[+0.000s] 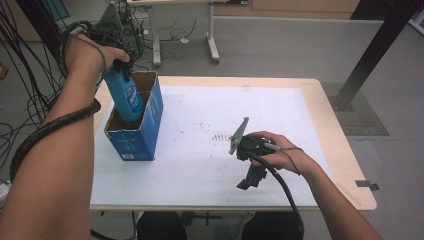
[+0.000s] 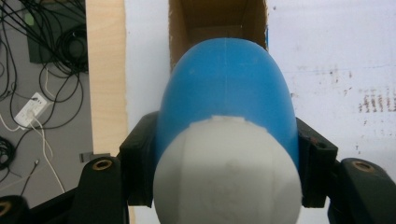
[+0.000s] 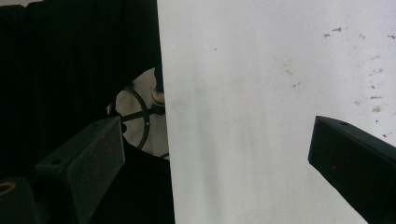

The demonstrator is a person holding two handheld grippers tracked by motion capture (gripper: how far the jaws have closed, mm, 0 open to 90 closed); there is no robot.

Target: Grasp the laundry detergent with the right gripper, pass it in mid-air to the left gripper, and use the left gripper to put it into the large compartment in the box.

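Note:
A blue bottle [image 1: 125, 97] with a white cap hangs bottom down, its lower end inside an open blue cardboard box [image 1: 137, 140] at the table's left. My left gripper [image 1: 121, 67] is shut on the bottle's upper part. In the left gripper view the black jaws clamp both sides of the bottle [image 2: 226, 93] just below the cap, with the box's brown inside [image 2: 210, 18] beyond it. My right gripper [image 1: 250, 180] rests low near the table's front edge, held by the right hand. Its jaws stand wide apart in the right gripper view [image 3: 215, 154], with nothing between them.
A white mat [image 1: 225, 100] covers most of the wooden table [image 1: 330, 125]. Many cables [image 1: 30, 100] lie on the floor at the left. Desk legs [image 1: 212, 45] stand behind the table, and a black frame post [image 1: 370, 55] rises at the back right.

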